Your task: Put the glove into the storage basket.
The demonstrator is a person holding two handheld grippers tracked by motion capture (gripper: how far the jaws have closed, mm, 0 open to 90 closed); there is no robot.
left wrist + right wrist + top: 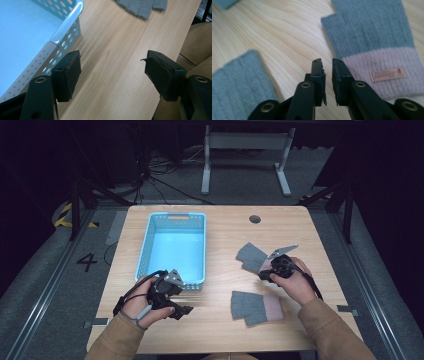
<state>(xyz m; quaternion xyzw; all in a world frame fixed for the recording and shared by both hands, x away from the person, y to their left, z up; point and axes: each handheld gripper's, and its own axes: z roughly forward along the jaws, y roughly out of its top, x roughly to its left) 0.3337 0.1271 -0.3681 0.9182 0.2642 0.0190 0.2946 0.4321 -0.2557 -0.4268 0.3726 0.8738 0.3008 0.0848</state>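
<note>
The wooden table (220, 235) carries everything. The light blue perforated basket (172, 247) stands at about ten o'clock from the table's middle, with nothing inside it. In the left gripper view its rounded corner and dotted wall (65, 30) lie just beside the left jaw.

Two grey knitted gloves with pink cuffs lie on the right half. The farther glove (252, 257) sits at about three o'clock from the middle, flat on the wood, its cuff toward the person's right hand; in the right gripper view (374, 45) its cuff bears a small pink label and lies just beside the right jaw tip. The nearer glove (256, 307) lies at about five o'clock, flat, well apart from the basket; its grey edge (239, 80) shows at lower left in the right gripper view.

The left hand-held gripper (181, 306) rests at about seven o'clock, just below the basket's near corner, jaws spread wide with bare wood between them (112, 72).

The right hand-held gripper (265, 270) hovers at the farther glove's cuff, jaws parted by a narrow gap (327, 75), nothing between the pads.
</note>
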